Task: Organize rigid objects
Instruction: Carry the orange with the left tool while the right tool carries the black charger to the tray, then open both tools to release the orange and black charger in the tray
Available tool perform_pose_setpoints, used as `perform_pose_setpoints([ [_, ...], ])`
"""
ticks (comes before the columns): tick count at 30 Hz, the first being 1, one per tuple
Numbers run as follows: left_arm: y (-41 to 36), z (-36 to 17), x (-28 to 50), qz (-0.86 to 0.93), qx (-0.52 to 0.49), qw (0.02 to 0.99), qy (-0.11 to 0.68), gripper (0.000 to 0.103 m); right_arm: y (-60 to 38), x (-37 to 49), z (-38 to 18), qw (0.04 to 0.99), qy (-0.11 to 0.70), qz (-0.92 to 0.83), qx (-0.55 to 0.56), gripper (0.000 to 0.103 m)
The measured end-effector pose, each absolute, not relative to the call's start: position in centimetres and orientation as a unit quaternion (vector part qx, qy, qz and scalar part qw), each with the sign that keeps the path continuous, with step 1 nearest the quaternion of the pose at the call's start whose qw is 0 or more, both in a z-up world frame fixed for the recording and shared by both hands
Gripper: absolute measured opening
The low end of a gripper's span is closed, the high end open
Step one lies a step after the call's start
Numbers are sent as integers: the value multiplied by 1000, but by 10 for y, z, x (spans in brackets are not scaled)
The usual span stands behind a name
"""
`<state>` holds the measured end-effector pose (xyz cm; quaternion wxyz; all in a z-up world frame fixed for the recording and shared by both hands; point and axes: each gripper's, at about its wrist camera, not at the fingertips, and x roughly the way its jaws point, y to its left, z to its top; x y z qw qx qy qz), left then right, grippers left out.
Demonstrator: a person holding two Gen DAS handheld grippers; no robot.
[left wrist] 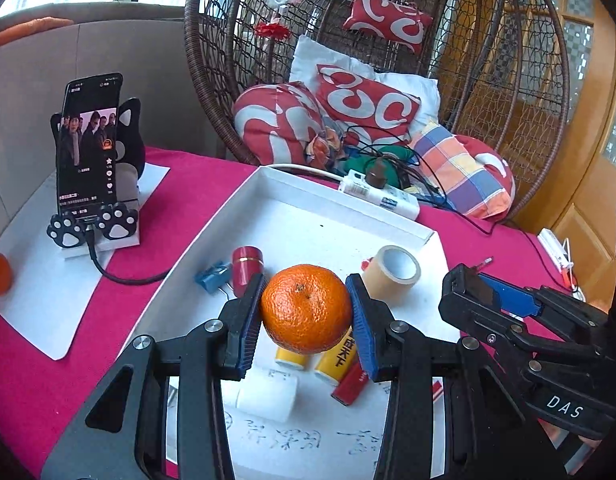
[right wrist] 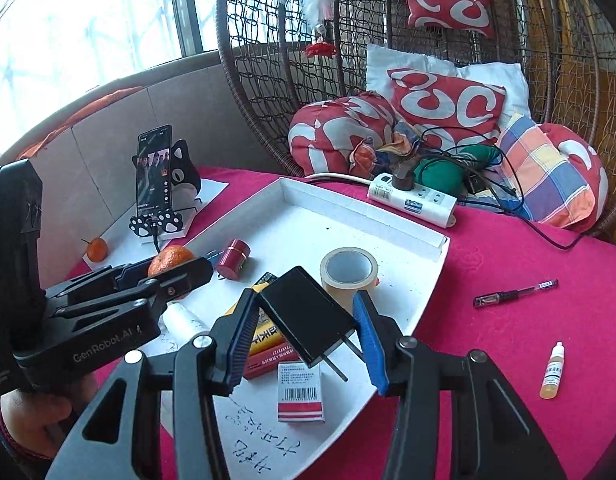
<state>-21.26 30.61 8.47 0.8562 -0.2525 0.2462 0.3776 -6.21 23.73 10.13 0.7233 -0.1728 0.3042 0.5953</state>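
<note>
Over the white tray (right wrist: 435, 258), the left gripper (left wrist: 306, 312) clamps a mandarin (left wrist: 306, 307) and the right gripper (right wrist: 304, 320) apparently pinches a black charger plug (right wrist: 308, 316); next, lower both into bare spots ahead.

A round mandarin orange (left wrist: 306, 308), stem dimple facing up, is pinched between blue pads above the white tray (left wrist: 308, 216). A black plug adapter (right wrist: 308, 316), tilted with its two prongs pointing down-right, is clamped over the same tray. On the tray lie a tape roll (right wrist: 349, 272), a maroon cylinder (right wrist: 233, 259) and a red-and-white barcoded box (right wrist: 300, 392).
</note>
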Motion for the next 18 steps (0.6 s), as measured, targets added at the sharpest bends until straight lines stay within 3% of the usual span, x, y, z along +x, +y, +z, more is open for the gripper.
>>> perform_pose_setpoints([
  [7, 315, 69, -220, 396, -257, 844, 255, 40, 260, -74, 79, 739, 291, 572, -204, 49],
  [9, 315, 68, -222, 397, -260, 843, 254, 46, 261, -74, 74, 747, 287, 562, -209, 50],
  [12, 312, 71, -224, 403, -266, 842, 242, 79, 256, -70, 71, 754, 290, 555, -199, 57],
  [13, 311, 72, -225, 404, -266, 842, 238, 89, 253, -69, 72, 759, 288, 551, -195, 76],
  [14, 310, 74, -226, 407, -265, 842, 235, 92, 250, -68, 73, 766, 282, 546, -190, 87],
  [16, 307, 77, -228, 417, -264, 839, 229, 101, 242, -68, 79, 777, 266, 540, -183, 87],
  [18, 305, 79, -230, 427, -260, 836, 225, 103, 234, -69, 84, 784, 257, 537, -177, 91],
])
